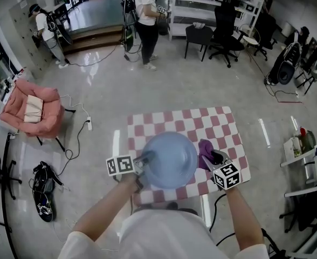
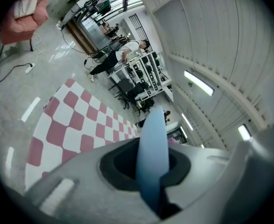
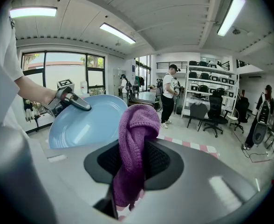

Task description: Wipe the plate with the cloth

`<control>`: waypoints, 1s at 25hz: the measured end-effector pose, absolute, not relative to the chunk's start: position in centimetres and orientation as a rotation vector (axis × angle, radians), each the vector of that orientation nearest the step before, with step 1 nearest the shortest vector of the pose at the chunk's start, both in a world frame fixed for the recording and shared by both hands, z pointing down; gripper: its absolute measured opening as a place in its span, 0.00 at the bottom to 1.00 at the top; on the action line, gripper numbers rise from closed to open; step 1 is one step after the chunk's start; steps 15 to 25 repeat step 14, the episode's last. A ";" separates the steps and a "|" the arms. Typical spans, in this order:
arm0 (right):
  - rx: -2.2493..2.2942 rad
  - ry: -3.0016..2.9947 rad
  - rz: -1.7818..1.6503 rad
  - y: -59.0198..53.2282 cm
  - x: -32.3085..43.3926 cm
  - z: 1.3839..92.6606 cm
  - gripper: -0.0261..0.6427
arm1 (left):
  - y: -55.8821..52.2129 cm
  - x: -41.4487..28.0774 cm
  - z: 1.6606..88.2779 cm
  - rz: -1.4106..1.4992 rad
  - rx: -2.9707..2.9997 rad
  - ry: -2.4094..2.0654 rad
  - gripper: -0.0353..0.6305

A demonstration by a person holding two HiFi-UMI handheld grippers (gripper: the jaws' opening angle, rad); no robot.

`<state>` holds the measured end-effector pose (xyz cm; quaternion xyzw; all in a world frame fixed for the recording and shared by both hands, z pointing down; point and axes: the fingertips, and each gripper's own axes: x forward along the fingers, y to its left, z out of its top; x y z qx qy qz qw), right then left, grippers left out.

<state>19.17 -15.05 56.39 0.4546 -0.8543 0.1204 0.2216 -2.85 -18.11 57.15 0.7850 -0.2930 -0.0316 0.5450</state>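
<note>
Blue plate (image 1: 169, 159) beside purple cloth (image 1: 204, 154)

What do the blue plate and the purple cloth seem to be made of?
The plate looks smooth and glossy, with soft streaks of reflected light: glazed ceramic or hard plastic, hard to tell which. The cloth looks like soft, matte knitted or terry fabric, given its fuzzy ribbed surface.

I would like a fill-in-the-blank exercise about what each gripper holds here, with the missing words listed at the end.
1. The plate is light ____ in colour.
2. The left gripper is shut on the plate's ____.
3. The right gripper is shut on a cloth that is ____ in colour.

Missing words: blue; rim; purple
</note>
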 end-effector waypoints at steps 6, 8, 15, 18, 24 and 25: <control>1.254 -2.360 0.329 -15.3 18.6 56.4 0.21 | -18.5 -3.4 57.2 -0.079 1.854 -0.693 0.11; 1.254 -2.360 0.328 -15.1 18.4 56.4 0.21 | -18.3 -3.6 57.2 -0.079 1.850 -0.692 0.11; 1.257 -2.358 0.325 -14.6 18.1 56.3 0.20 | -17.9 -3.9 57.2 -0.084 1.836 -0.689 0.11; 1.257 -2.358 0.325 -14.6 18.1 56.3 0.20 | -17.9 -3.9 57.2 -0.084 1.836 -0.689 0.11; 1.257 -2.358 0.325 -14.6 18.1 56.3 0.20 | -17.9 -3.9 57.2 -0.084 1.836 -0.689 0.11; 1.257 -2.358 0.325 -14.6 18.1 56.3 0.20 | -17.9 -3.9 57.2 -0.084 1.836 -0.689 0.11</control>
